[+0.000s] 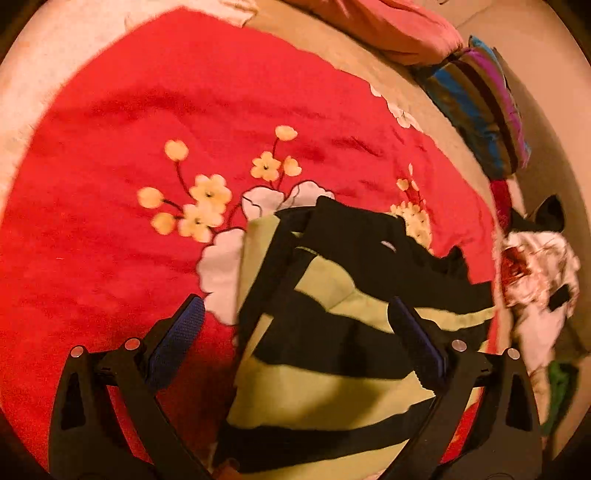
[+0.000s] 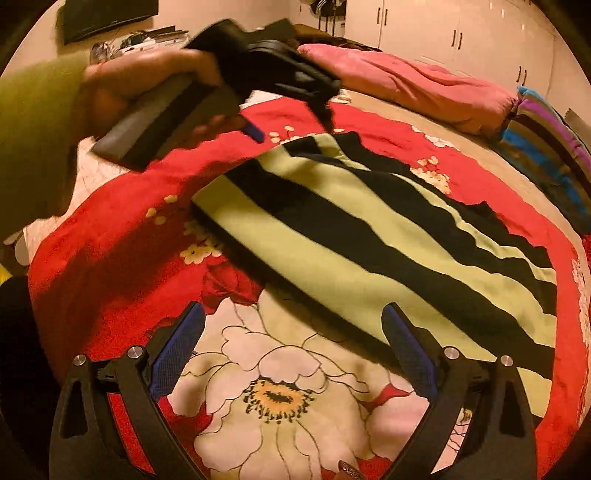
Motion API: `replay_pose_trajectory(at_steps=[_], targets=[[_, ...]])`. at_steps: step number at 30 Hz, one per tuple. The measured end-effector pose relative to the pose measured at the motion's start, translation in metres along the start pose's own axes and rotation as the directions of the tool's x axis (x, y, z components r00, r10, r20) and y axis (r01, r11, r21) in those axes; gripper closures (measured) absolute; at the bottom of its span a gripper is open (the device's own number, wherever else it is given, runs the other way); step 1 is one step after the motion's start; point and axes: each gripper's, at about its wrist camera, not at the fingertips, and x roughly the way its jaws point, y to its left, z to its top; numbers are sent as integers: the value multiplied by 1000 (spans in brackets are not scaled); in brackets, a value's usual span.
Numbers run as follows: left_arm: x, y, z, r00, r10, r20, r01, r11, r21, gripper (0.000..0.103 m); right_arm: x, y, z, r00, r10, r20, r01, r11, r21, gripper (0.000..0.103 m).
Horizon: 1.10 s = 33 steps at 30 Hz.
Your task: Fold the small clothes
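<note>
A small garment with pale green and black stripes (image 2: 369,236) lies flat on a red flowered bedspread (image 2: 110,258). In the left wrist view the garment (image 1: 325,369) runs up between the fingers of my open left gripper (image 1: 295,314), which hovers over its near end and holds nothing. My right gripper (image 2: 293,317) is open and empty, just short of the garment's near long edge. The left gripper (image 2: 291,110) also shows in the right wrist view, held by a hand above the garment's far corner.
A pink pillow (image 2: 417,88) and a striped multicoloured cushion (image 2: 550,147) lie at the bed's far side. A heap of white and other clothes (image 1: 539,280) sits by the bed's right edge. White cupboards (image 2: 443,29) stand behind.
</note>
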Motion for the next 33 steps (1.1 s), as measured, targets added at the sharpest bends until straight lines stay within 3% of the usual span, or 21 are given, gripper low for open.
replay_pose_trajectory(at_steps=[3,7,11,18,26,28,31,33], targets=[[8,4,3,1000,-6,-17,6,1000,-14,16,2,4,2,999,-35,30,36,998,-44,7],[18,10,3,997,-57,-60,54,997,-48,56,17,9,11,995,-87,40,90,990,-111,7],[17,9,2,995,-80,-60,78,996,-46,88,38,18,22,993,-117,29,120,981,-153,7],[6,12,-1,986,-158,-49,154,985,-73,93,59,35,26,995,-86,47,92,985,-149,7],[1,13,-3,977,-208,-37,203,973,-113,93,83,35,37,979,-194,65,200,975,-93,9],[0,12,-4,976,-217,-32,211,969,-125,93,84,31,40,980,-188,70,194,978,-83,19],[-5,8,-6,973,-231,-21,227,965,-133,93,80,21,43,986,-140,92,145,988,-53,52],[-11,1,-8,970,-241,-14,238,963,-131,93,72,8,43,993,-71,97,70,997,15,84]])
